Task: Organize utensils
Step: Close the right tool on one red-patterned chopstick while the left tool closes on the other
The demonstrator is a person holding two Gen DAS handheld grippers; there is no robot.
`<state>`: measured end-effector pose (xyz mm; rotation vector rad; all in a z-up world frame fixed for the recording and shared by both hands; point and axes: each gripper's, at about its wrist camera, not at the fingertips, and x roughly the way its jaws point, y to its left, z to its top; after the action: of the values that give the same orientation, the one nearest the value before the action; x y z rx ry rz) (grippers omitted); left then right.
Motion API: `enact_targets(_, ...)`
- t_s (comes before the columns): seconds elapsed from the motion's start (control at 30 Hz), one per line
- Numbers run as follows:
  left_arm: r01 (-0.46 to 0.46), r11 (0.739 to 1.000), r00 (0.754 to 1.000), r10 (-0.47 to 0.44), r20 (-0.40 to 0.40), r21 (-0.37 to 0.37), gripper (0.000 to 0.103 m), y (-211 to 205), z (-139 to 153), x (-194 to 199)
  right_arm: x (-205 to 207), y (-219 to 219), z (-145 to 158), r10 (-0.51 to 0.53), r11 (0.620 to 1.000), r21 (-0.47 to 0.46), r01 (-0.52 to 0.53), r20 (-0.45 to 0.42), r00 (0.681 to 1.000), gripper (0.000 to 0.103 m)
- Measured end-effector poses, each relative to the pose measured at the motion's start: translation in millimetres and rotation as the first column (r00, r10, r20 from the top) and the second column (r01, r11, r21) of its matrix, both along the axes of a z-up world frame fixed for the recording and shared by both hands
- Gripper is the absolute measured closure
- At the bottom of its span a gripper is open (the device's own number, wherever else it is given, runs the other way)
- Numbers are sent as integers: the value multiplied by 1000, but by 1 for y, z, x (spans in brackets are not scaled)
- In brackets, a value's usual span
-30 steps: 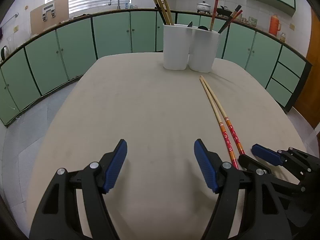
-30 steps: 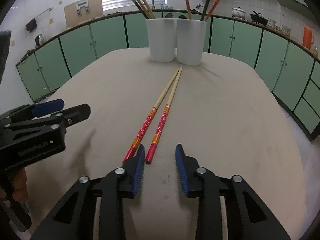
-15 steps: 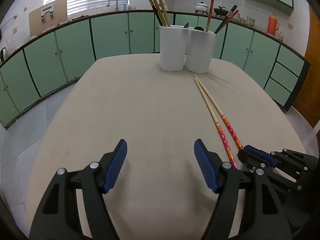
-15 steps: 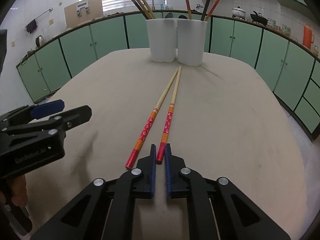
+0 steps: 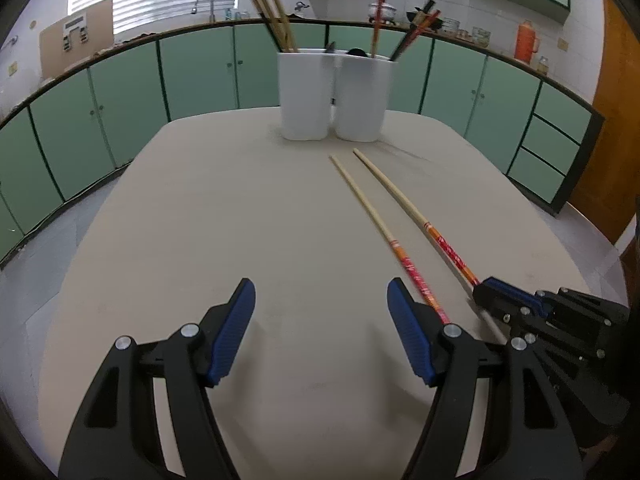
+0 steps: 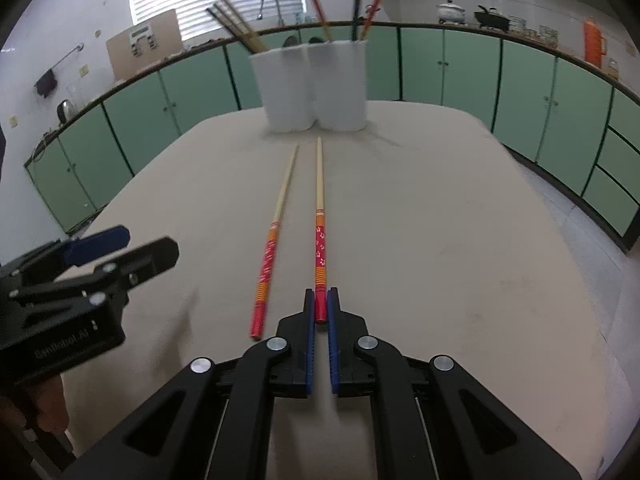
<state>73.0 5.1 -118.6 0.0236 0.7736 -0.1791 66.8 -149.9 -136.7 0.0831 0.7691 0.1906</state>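
Observation:
Two long chopsticks with red patterned handles are on the beige table [image 6: 460,240]. My right gripper [image 6: 320,312] is shut on the red end of the right chopstick [image 6: 320,200], which points straight ahead toward two white holders [image 6: 312,88]. The left chopstick [image 6: 276,224] lies loose beside it. My left gripper [image 5: 320,320] is open and empty over bare table, left of both chopsticks [image 5: 372,212]. The white holders [image 5: 336,96] at the far end hold several chopsticks.
Green kitchen cabinets [image 5: 120,92] ring the table on all sides. An orange flask [image 6: 594,40] and cookware stand on the far counter. The left gripper's body [image 6: 72,292] shows at the left of the right wrist view.
My right gripper closed on the right chopstick's red end and lifted or swung it, so the two chopsticks now lie apart. The left gripper stayed open and shifted slightly.

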Motion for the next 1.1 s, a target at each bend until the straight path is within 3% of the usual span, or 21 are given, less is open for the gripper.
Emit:
enact_targets(0.43, 83, 996, 995, -84, -57, -6, 42, -49, -15, 6, 4, -26, 0, -63, 997, 32, 63, -2, 998, 97)
enact_targets(0.7, 84, 996, 991, -84, -102, -5, 61, -57, -26, 17, 5, -27, 0, -63, 997, 37, 63, -2, 998, 97)
enact_targets(0.87, 59, 998, 992, -58, -111, 5, 94, -52, -25, 20, 4, -23, -1, -49, 998, 32, 49, -5, 999, 97)
enact_targets(1.1, 10, 999, 991, -6, -131, 30, 98, -34, -22, 17, 6, -24, -3, -63, 998, 24, 63, -24, 998, 97)
